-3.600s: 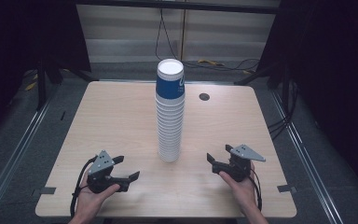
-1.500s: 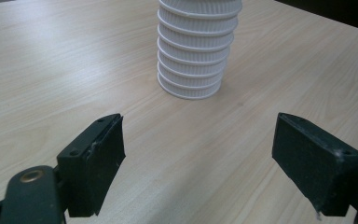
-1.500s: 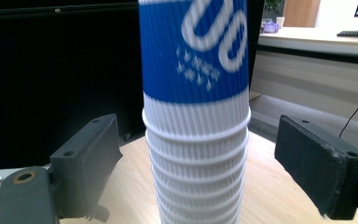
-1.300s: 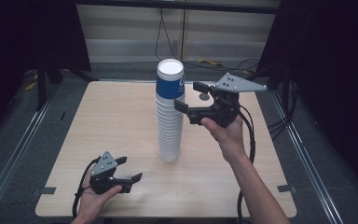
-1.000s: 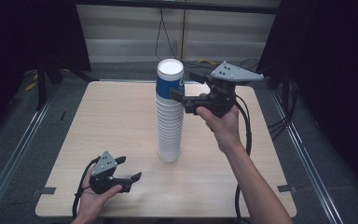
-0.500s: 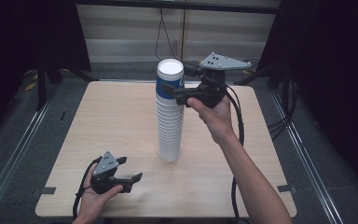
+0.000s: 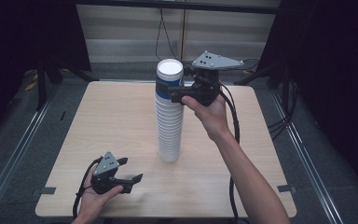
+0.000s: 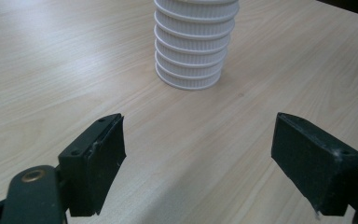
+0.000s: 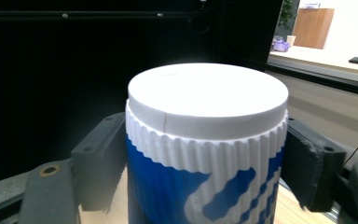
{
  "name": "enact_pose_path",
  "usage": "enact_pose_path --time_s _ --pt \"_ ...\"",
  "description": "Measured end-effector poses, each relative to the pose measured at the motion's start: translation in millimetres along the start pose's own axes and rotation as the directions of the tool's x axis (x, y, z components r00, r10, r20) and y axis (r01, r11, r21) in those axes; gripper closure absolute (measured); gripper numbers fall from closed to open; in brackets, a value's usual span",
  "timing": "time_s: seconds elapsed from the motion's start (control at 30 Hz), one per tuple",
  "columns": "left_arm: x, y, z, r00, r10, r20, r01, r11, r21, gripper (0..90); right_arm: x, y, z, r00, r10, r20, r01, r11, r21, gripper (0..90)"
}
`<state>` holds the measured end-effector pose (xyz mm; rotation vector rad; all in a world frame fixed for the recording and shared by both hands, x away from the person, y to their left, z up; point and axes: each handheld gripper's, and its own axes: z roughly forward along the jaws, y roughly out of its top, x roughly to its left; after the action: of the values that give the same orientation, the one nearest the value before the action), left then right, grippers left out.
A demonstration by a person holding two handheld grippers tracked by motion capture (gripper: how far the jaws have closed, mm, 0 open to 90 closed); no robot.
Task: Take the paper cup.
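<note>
Blue top cup (image 9: pixel 205 154) between right gripper (image 7: pixel 179 93) jaws, contact unclear; left gripper (image 8: pixel 200 158) agape, empty.

table (image 7: pixel 98 126): pale matt wood grain | cup stack (image 7: pixel 169 126): ribbed white paper | gripper pads (image 8: pixel 103 154): matt black

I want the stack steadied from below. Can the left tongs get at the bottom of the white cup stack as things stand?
Probably yes. The left tongs are open and point at the base of the tall stack of white ribbed paper cups, with just bare light wooden table between them.
</note>
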<state>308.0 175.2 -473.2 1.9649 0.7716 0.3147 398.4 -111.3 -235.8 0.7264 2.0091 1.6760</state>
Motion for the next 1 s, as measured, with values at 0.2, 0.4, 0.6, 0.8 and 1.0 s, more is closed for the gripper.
enact_pose_path --time_s 0.2,0.4,0.6,0.8,1.0 --pt "-0.5 -0.2 0.7 1.0 -0.002 0.003 0.002 1.0 0.006 17.5 -2.0 1.6 -0.2 1.0 -0.001 0.002 0.001 1.0 0.014 25.5" --pt "-1.4 -0.1 1.4 1.0 0.004 0.007 -0.004 0.9999 0.011 18.0 -3.4 3.9 -1.4 0.9999 0.009 -0.004 -0.01 1.0 -0.006 25.6" --pt "-1.8 -0.5 1.9 0.9999 0.0 0.014 -0.001 0.9998 0.018 18.1 -3.2 3.5 -0.3 0.9999 0.012 -0.005 -0.012 1.0 -0.015 25.7" --pt "-1.6 -0.6 2.1 0.9998 -0.005 0.02 0.005 0.9998 0.017 18.3 -2.7 3.9 -2.1 0.9996 0.029 -0.003 -0.029 0.997 -0.077 25.9" --pt "-1.3 -0.6 2.1 0.9998 -0.001 0.022 0.0 0.9998 0.021 18.3 -1.5 5.5 -1.3 0.9996 0.024 0.013 -0.022 0.994 -0.109 26.0"
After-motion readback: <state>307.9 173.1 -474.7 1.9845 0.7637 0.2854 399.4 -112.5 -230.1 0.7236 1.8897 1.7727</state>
